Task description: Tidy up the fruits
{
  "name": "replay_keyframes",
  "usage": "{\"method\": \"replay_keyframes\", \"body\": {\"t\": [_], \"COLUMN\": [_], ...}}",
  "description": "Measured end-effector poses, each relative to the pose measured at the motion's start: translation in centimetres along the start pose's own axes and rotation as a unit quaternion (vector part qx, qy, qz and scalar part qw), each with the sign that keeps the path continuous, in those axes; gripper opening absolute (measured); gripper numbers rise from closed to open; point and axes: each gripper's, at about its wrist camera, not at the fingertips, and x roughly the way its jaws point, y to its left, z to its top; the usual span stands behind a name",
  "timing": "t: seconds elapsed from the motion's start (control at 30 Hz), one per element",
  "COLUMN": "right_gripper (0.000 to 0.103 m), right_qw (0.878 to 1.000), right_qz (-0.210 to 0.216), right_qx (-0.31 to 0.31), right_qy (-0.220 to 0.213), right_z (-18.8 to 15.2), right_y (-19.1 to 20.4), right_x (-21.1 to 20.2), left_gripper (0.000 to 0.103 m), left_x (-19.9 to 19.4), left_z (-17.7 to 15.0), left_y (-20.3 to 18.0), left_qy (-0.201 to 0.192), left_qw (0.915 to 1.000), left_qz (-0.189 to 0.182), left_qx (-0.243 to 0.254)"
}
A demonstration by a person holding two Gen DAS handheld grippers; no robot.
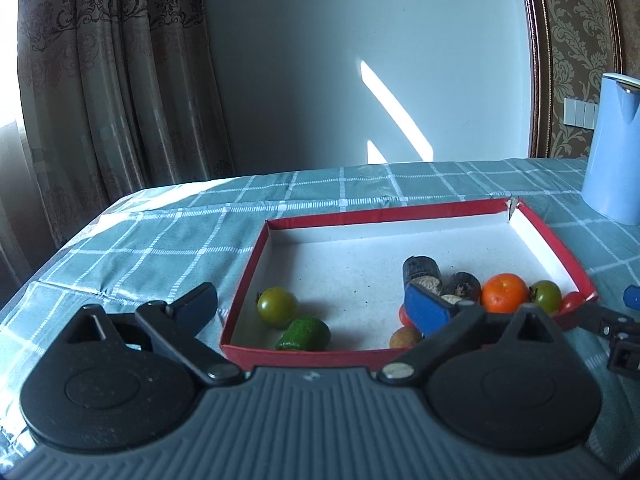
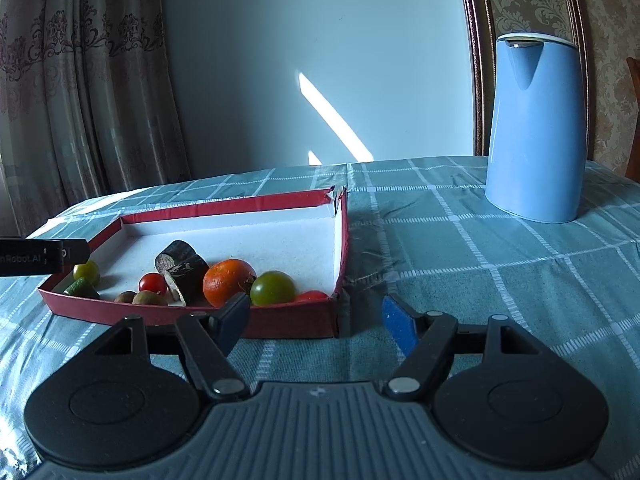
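Observation:
A shallow red box (image 1: 320,219) (image 2: 224,204) with a white floor lies on the checked tablecloth. It holds an orange (image 1: 505,293) (image 2: 228,282), green tomatoes (image 1: 277,306) (image 2: 273,289), a small green fruit (image 1: 305,333) (image 2: 80,288), red cherry tomatoes (image 2: 153,283), two dark cut pieces (image 1: 421,273) (image 2: 185,268) and small brown fruits (image 1: 405,337) (image 2: 149,298). My left gripper (image 1: 310,310) is open and empty, straddling the box's near left corner. My right gripper (image 2: 316,322) is open and empty at the box's near right corner.
A tall light-blue kettle (image 2: 538,128) (image 1: 614,148) stands on the table behind and right of the box. Curtains hang at the left and a wall stands behind the table's far edge. The other gripper's tip shows in each view's side (image 1: 618,332) (image 2: 40,256).

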Motion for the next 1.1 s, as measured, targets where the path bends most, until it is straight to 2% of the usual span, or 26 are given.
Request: {"method": "replay_keyframes", "body": {"t": [0.3, 0.7, 0.77, 0.97, 1.1], "right_gripper": [0.075, 0.075, 0.075, 0.075, 0.075], "right_qw": [1.000, 0.999, 0.999, 0.999, 0.999], "right_qz": [0.012, 0.038, 0.043, 0.051, 0.050], "right_qx": [0.013, 0.007, 0.007, 0.003, 0.004], "right_qy": [-0.004, -0.006, -0.004, -0.001, 0.000], "right_z": [-0.8, -2.5, -2.7, -3.3, -3.5], "right_y": [0.9, 5.1, 5.7, 7.2, 7.3], "right_x": [-1.7, -3.9, -4.1, -4.5, -4.6], "left_gripper": [0.103, 0.103, 0.103, 0.103, 0.103], "left_x": [-4.7, -7.1, -7.5, -8.5, -8.8], "left_z": [-1.6, -5.0, -5.3, -6.4, -7.1], "left_y": [1.8, 4.5, 5.1, 5.3, 5.5], "left_qy": [-0.008, 0.010, 0.010, -0.001, -0.001], "left_qw": [0.9998, 0.9990, 0.9984, 0.9988, 0.9985], "left_qz": [-0.006, -0.002, -0.013, 0.021, 0.024], "left_qx": [-0.016, -0.044, -0.054, -0.045, -0.049]}}
